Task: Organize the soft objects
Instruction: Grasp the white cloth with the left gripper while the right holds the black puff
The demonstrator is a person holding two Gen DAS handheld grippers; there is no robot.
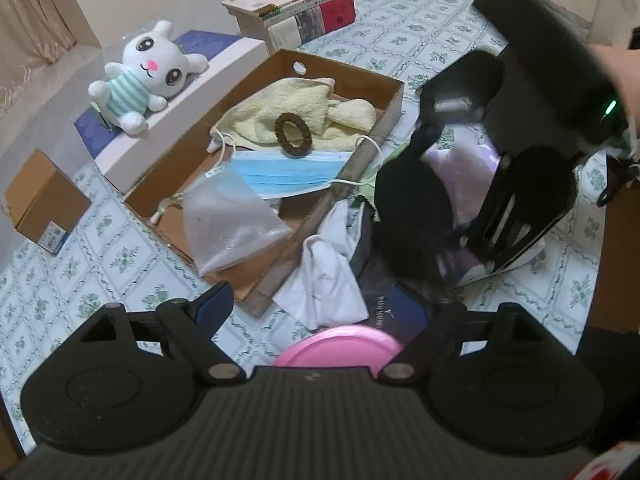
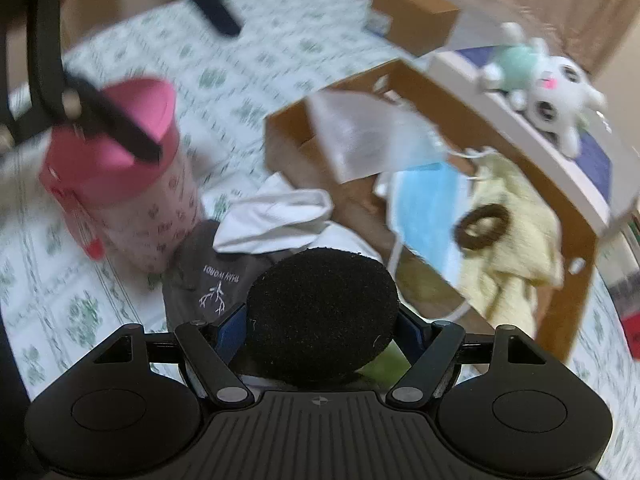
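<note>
The table [image 1: 120,256] wears a flowered cloth; the cardboard tray [image 1: 304,64] holds a yellow towel [image 1: 296,112], a blue mask [image 1: 288,176] and a brown hair tie [image 1: 293,135]. My right claw [image 2: 320,332] pinches a black sponge [image 2: 324,312] above the clothes beside the tray. My left claw [image 1: 320,312] hangs spread, empty. The springy sponge could squirm free.

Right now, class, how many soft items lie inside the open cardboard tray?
4: a yellow towel at the far end, a brown hair tie on it, a blue face mask mid-tray, a translucent mesh pouch nearest. Others may hide underneath.
</note>
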